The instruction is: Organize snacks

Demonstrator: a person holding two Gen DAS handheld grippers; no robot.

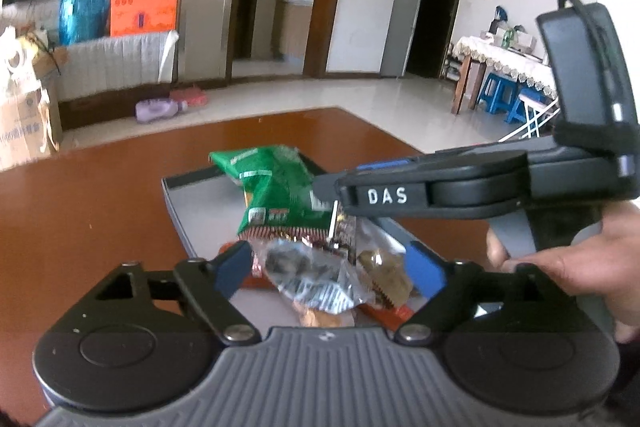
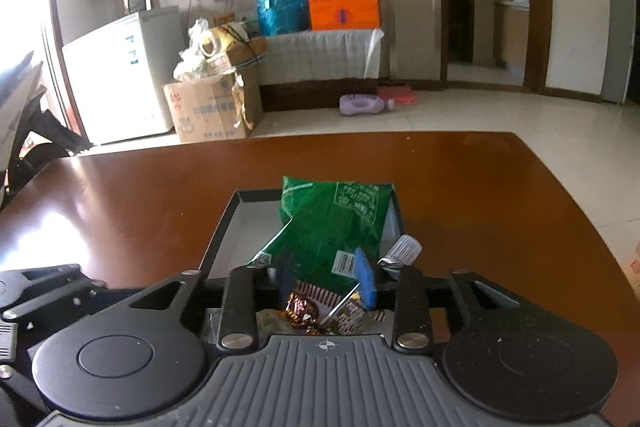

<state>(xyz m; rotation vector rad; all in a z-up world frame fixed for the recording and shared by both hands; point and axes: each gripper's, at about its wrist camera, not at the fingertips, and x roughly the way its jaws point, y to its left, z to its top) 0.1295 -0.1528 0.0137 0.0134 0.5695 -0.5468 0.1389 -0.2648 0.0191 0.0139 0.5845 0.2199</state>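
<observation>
Your left gripper (image 1: pixel 332 267) stands with its fingers spread wide over the heap of snacks in the grey tray (image 1: pixel 180 195), nothing pinched between them; your right gripper (image 2: pixel 326 279) has its fingers partly apart above the same heap, and nothing looks pinched there either. The green bag (image 2: pixel 336 215) lies tilted against the tray's far side, the small clear-wrapped snacks (image 1: pixel 308 275) piled at the near end. All of it looks light, soft and crinkly, so the film will likely slide. Take the bag by its crimped seam, and each small snack by its wrapper's twisted end, gently, since the contents may crush.
</observation>
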